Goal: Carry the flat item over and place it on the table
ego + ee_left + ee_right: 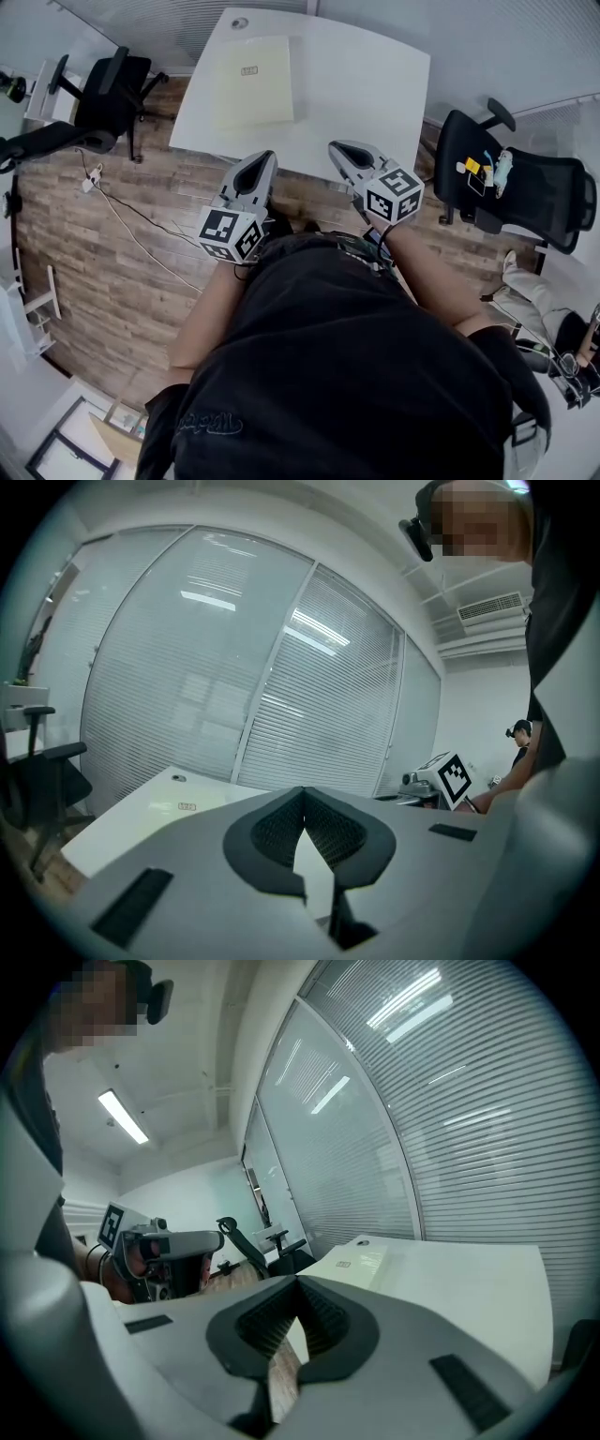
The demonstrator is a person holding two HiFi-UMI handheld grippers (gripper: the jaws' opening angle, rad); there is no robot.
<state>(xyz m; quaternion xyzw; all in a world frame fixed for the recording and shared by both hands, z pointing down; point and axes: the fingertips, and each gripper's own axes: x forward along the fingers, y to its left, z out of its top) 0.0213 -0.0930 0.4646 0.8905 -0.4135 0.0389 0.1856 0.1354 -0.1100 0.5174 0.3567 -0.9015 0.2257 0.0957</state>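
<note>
Flat item (255, 82) is seen lying on the white table (375, 94), left part, near the far edge. The table is flanked by a left chair (111, 89) & a right chair (511, 183). Left gripper (262, 159) & right gripper (339, 148) are held at the near edge, jaws shut tight, nothing gripped.

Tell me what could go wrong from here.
1. The left hand-held gripper and right hand-held gripper are shut and empty near the table edge; they might bump it.
2. The flat item lies near the table's left edge in the head view; a nudge could slide it off.
3. A loose cable crosses the floor on the left: possible trip.
</note>
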